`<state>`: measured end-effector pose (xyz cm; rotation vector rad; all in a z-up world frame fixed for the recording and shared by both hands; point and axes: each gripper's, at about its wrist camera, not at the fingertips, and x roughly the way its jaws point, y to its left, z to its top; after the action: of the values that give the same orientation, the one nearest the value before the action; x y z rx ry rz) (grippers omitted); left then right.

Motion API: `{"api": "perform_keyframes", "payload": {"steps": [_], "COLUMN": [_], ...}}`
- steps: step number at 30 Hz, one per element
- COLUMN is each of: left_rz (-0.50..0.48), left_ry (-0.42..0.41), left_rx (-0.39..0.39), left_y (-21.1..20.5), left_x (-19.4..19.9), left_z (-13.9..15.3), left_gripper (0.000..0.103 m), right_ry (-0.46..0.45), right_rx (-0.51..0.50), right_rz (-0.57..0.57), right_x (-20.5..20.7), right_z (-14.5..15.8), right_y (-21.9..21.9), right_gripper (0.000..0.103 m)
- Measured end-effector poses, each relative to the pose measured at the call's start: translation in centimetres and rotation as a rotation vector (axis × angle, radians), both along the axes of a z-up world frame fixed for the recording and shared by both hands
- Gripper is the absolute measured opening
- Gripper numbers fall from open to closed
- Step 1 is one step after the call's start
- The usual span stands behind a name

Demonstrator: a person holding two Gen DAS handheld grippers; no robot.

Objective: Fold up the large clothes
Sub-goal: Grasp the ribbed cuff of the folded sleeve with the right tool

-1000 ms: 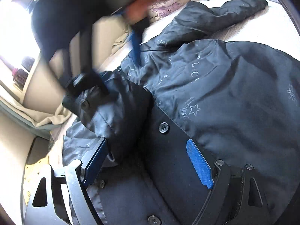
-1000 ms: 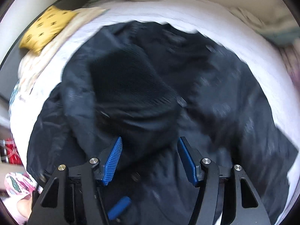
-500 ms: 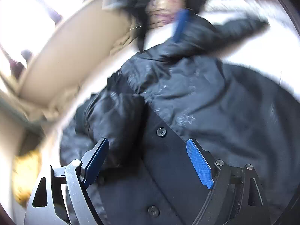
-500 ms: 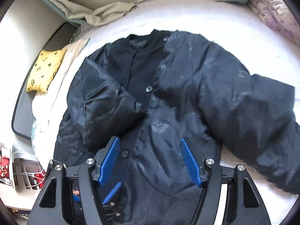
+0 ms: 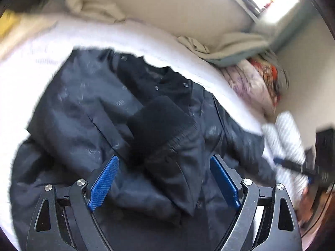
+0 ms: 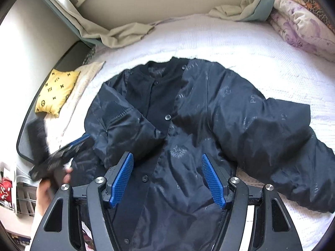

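A large dark navy jacket (image 6: 188,113) lies front up on a white bed cover, collar toward the far wall. One sleeve is folded across the chest, its ribbed cuff (image 5: 159,121) near the middle. The other sleeve (image 6: 282,142) stretches out to the right. My left gripper (image 5: 164,179) is open and empty above the folded sleeve. My right gripper (image 6: 167,179) is open and empty above the jacket's lower front. The left gripper also shows blurred in the right wrist view (image 6: 60,154), at the jacket's left edge.
The white bed cover (image 6: 240,46) fills the scene. A yellow patterned cushion (image 6: 56,90) lies at the left edge. Beige and green bedding (image 6: 129,31) is bunched along the far wall. A floral quilt (image 6: 303,25) sits at the far right.
Both grippers pulled back from the jacket toward its hem and rose. The left view swung round to face the collar. The sleeve stays folded across the chest.
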<state>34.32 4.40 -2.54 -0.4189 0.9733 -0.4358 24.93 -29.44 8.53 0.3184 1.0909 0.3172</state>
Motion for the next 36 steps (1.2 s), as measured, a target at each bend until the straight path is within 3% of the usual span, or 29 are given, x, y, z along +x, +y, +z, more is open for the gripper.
{"api": "perform_keyframes", "payload": {"steps": [3, 4, 5, 6, 7, 12, 14, 18, 24, 26, 27, 29, 31, 36], "left_rz": [0.013, 0.007, 0.0, -0.004, -0.003, -0.032, -0.098, -0.244, -0.472, -0.5, -0.493, -0.417, -0.319, -0.118], "left_ry": [0.017, 0.027, 0.039, 0.046, 0.046, -0.058, -0.108, -0.131, -0.062, -0.044, -0.046, -0.081, -0.125, -0.146], "left_rx": [-0.124, -0.154, -0.168, -0.17, -0.168, -0.165, -0.147, -0.143, -0.099, -0.071, -0.062, -0.016, 0.004, 0.016], "left_y": [0.5, 0.3, 0.0, -0.2, -0.4, -2.0, -3.6, -7.4, -12.0, -12.1, -11.8, -10.3, -8.6, -3.1], "left_x": [1.2, 1.6, 2.0, 2.5, 2.7, 1.9, 0.9, -1.7, -6.2, -7.5, -8.0, -8.6, -8.9, -8.7], "left_z": [-1.2, -1.6, -2.1, -2.4, -2.8, -0.9, 0.5, 1.5, -0.2, -0.5, -0.3, 0.5, 1.5, 2.8], "left_gripper": [0.09, 0.086, 0.075, 0.069, 0.055, 0.044, 0.016, 0.016, 0.026, 0.05, 0.057, 0.088, 0.092, 0.092], "right_ry": [-0.015, -0.017, -0.015, -0.011, -0.003, 0.017, 0.019, 0.019, 0.06, 0.089, 0.112, 0.158, 0.201, 0.274], "right_rx": [-0.004, -0.006, -0.007, -0.005, 0.001, 0.0, 0.005, 0.032, 0.139, 0.189, 0.221, 0.271, 0.304, 0.303], "right_rz": [0.003, 0.005, 0.006, 0.005, 0.002, -0.025, -0.04, -0.072, -0.112, -0.119, -0.121, -0.125, -0.132, -0.129], "right_x": [0.1, 0.2, 0.4, 0.5, 0.8, 1.5, 1.7, 1.7, 1.2, 1.0, 0.8, 0.4, 0.0, -1.4], "right_z": [0.5, 0.4, 0.3, 0.2, -0.1, -0.9, -1.0, -0.8, -1.2, -1.7, -2.2, -3.2, -4.5, -7.2], "right_y": [0.6, 0.8, 1.0, 1.1, 1.2, 0.9, 0.5, -0.5, -2.5, -3.1, -3.4, -3.8, -4.1, -3.5], "right_gripper": [0.069, 0.069, 0.069, 0.069, 0.069, 0.069, 0.069, 0.069, 0.069, 0.069, 0.069, 0.069, 0.069, 0.069]}}
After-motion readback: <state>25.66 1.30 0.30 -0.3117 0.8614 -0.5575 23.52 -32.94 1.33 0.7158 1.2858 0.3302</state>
